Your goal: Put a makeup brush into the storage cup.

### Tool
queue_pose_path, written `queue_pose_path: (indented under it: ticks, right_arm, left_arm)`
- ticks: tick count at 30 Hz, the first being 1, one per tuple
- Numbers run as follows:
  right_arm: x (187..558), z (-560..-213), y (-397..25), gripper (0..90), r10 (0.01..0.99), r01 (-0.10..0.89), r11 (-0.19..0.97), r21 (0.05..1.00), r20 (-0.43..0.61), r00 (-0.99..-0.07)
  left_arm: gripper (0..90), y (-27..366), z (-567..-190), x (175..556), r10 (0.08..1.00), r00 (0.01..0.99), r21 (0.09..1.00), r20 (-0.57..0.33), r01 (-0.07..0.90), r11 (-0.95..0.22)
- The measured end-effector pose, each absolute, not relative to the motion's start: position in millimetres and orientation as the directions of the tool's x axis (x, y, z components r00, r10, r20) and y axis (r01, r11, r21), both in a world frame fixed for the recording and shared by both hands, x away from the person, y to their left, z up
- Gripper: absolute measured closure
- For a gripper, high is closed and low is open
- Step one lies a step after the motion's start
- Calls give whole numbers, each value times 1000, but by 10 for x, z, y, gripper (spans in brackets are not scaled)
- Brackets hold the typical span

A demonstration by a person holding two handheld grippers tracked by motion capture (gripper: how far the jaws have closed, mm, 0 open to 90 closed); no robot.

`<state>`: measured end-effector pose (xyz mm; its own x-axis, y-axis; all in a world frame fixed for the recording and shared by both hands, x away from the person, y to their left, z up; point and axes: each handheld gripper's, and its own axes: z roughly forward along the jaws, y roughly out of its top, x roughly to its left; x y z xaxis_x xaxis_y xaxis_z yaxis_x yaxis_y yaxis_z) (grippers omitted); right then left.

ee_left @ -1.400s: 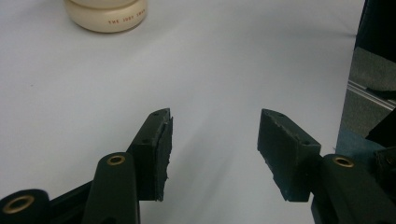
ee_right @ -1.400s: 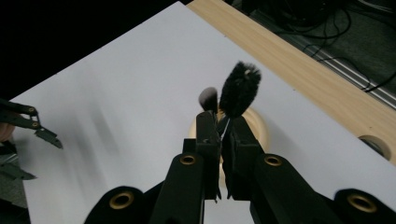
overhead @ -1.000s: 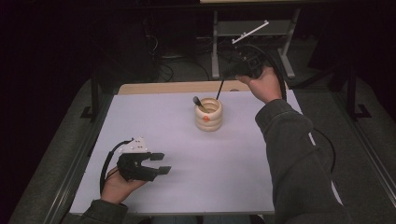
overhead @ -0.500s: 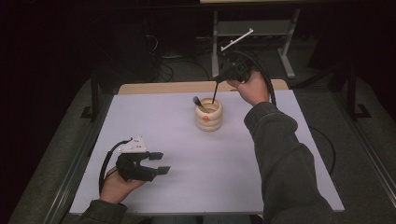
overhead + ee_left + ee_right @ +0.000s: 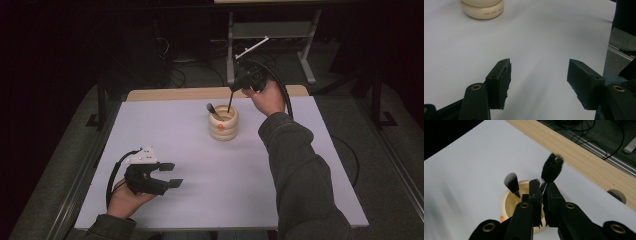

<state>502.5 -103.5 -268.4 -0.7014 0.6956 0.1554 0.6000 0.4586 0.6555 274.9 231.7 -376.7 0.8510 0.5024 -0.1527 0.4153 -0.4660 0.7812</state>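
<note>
My right gripper (image 5: 239,86) hangs above the far middle of the table (image 5: 300,165), its jaws pinching the thin stem of a black fluffy brush (image 5: 552,168) over the cream holder (image 5: 223,122). From the high view the brush's lower end seems to sit at or just inside the holder's mouth, though I cannot tell whether it touches anything within. A second brush (image 5: 511,182), with a dark head fading to a white tip, already leans in the holder. By my reading the job of standing the brushes in the holder is near its end: one is home, and the one I hold is left to lower and let go. My left gripper (image 5: 159,181) rests low near the table's front left, jaws spread wide with nothing between them, well apart from the holder. The holder is a squat, glossy pot of stacked rounded rings, likely ceramic, with an orange spot on its side and small red lettering near its base. The table wears a smooth, matt, pale sheet, with a bare wooden strip along its far edge.
</note>
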Motion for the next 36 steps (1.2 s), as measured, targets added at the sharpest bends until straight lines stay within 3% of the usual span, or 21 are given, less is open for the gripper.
queue_pose_path:
  ticks: [36]
  right_arm:
    - [5047,-3037,-1082,844,713,628,397,670,206,-670]
  left_arm:
    - [307,2278,-3782,2750,497,855,770,-147,414,-485]
